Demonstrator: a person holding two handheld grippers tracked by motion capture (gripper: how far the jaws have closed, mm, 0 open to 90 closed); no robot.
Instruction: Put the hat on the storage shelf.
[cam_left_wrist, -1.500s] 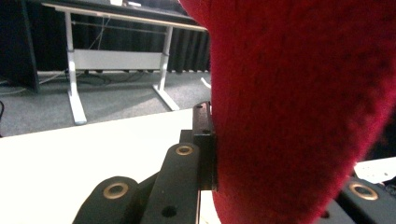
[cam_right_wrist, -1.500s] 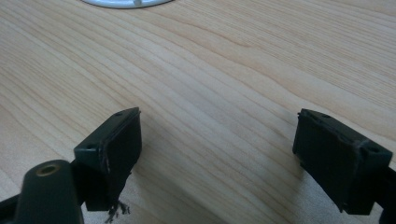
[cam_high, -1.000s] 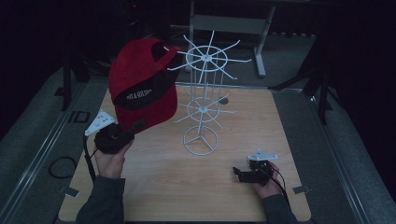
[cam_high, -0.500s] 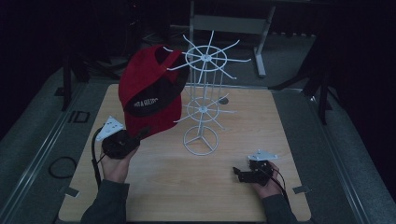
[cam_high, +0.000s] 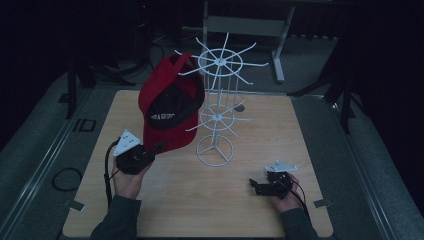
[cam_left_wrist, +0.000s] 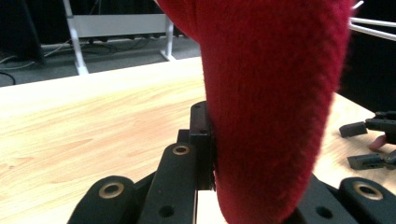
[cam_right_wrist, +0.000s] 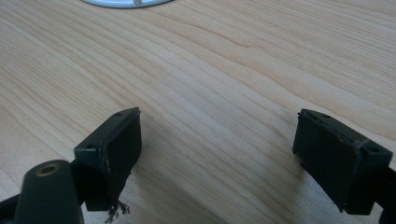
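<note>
the left gripper (cam_high: 159, 147) is clenched on the brim of a red cap (cam_high: 170, 107), holding it up over the left half of the bench (cam_high: 300, 145), with the crown close against the upper spokes of a white wire rack (cam_high: 218, 107). in the left gripper view the brim (cam_left_wrist: 271, 112) sits pinched between the black jaws. the right gripper (cam_high: 256, 186) rests low on the bench near the front right, released, jaws wide apart with bare wood between them.

handling, as a judgement: the cap is light and soft. the crown will fold and swing under its own weight, while the brim is the stiffer part and the better place to hold – a grip on the crown fabric would likely bunch and slip. the thin spokes look springy, so the rack may tip or turn if the cap snags.

hard to make out: whether the cap's back strap is touching a spoke or only passing in front of it – the dim high view does not settle it. the lettering inside the cap is unreadable. the rack's base ring (cam_right_wrist: 122, 3) is cut off at the top of the right gripper view.
</note>
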